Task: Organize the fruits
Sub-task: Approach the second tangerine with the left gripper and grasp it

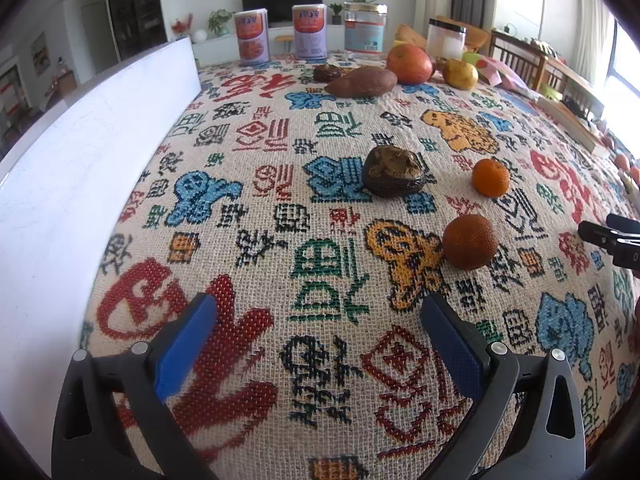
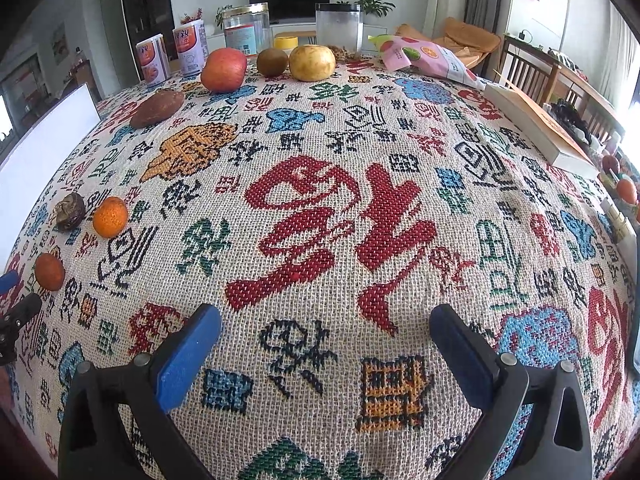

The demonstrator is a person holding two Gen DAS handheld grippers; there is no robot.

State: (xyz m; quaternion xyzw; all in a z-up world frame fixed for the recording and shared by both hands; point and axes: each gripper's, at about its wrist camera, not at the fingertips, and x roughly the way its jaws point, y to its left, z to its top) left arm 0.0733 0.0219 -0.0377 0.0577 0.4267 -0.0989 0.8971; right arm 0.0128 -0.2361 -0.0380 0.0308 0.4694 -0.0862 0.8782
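Observation:
On the patterned tablecloth [image 1: 280, 208] lie a dark wrinkled fruit [image 1: 394, 176], a small orange [image 1: 490, 177] and a darker orange-brown fruit [image 1: 470, 242]. At the far edge lie a brown sweet potato [image 1: 362, 82], a red apple [image 1: 409, 63] and a yellow pear [image 1: 460, 74]. My left gripper [image 1: 318, 316] is open and empty, hovering short of the orange-brown fruit. My right gripper [image 2: 326, 326] is open and empty over bare cloth. The right wrist view shows the apple [image 2: 224, 69], a kiwi [image 2: 272, 62], the pear [image 2: 312, 62], the sweet potato [image 2: 157, 109], both oranges [image 2: 110, 217] [image 2: 49, 271] and the wrinkled fruit [image 2: 70, 212].
A white board [image 1: 80, 168] runs along the table's left edge. Two cans [image 1: 251, 37] and clear jars [image 1: 365, 28] stand at the back. A snack bag [image 2: 424, 56] and a book [image 2: 536, 128] lie at the right, with wooden chairs [image 2: 532, 76] beyond.

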